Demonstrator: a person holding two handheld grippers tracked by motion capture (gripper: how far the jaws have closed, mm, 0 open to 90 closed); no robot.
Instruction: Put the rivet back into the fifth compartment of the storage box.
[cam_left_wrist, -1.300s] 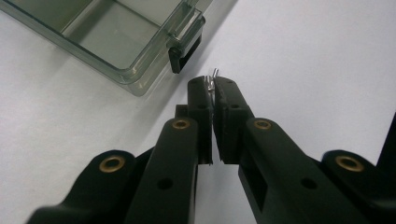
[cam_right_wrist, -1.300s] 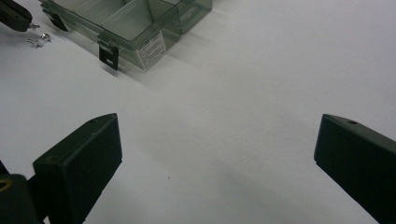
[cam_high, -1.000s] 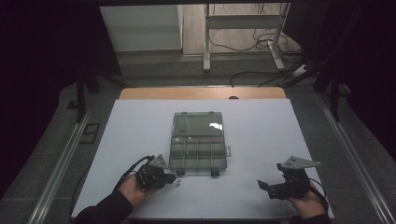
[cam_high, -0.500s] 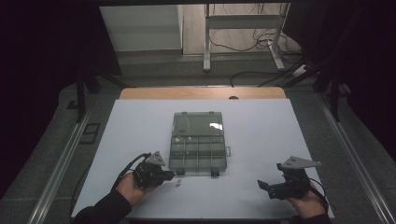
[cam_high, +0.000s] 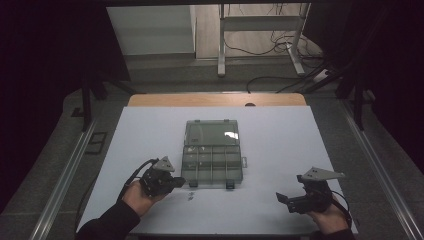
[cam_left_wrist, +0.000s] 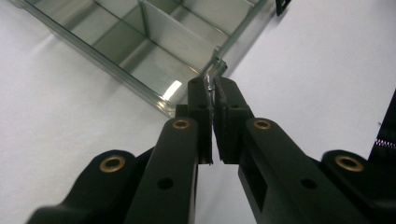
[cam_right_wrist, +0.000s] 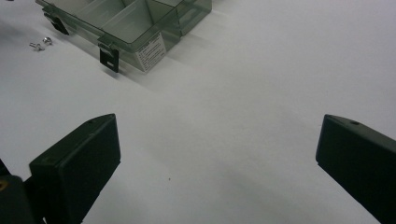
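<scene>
Table (cam_high: 280, 145): broad, matt white top, smooth and bare; wooden strip along the far edge.

Organiser box (cam_high: 212, 165): clear smoky-grey plastic, rectangular, lying at table centre. Hinged lid is open and laid flat on the far side. Near half is split by thin glossy partitions into small compartments, which look empty from the high view. Two dark latch tabs (cam_right_wrist: 109, 58) hang off the near wall; a white printed label (cam_right_wrist: 152, 48) is stuck on the end wall.

Left hand-held gripper (cam_left_wrist: 212, 95): black moulded plastic with brass-coloured bushings, at the box's near-left corner. Jaws clenched on something thin and silvery, seemingly a small screw (cam_left_wrist: 215, 70); too slight to identify surely.

Right hand-held gripper (cam_right_wrist: 217, 154): jaws spread wide, nothing between them, hovering over bare table well apart from the box, at the near right.

Loose hardware: two tiny bright metal screws (cam_right_wrist: 39, 44) lie on the table just in front of the box's near wall.

Risks, as judged: the pinched piece is small, hard and slick, held only at the pad tips, so a slight twist or slackened squeeze could drop it outside the box or into the wrong compartment. The light box could slide if nudged. Loose screws may roll if brushed.
</scene>
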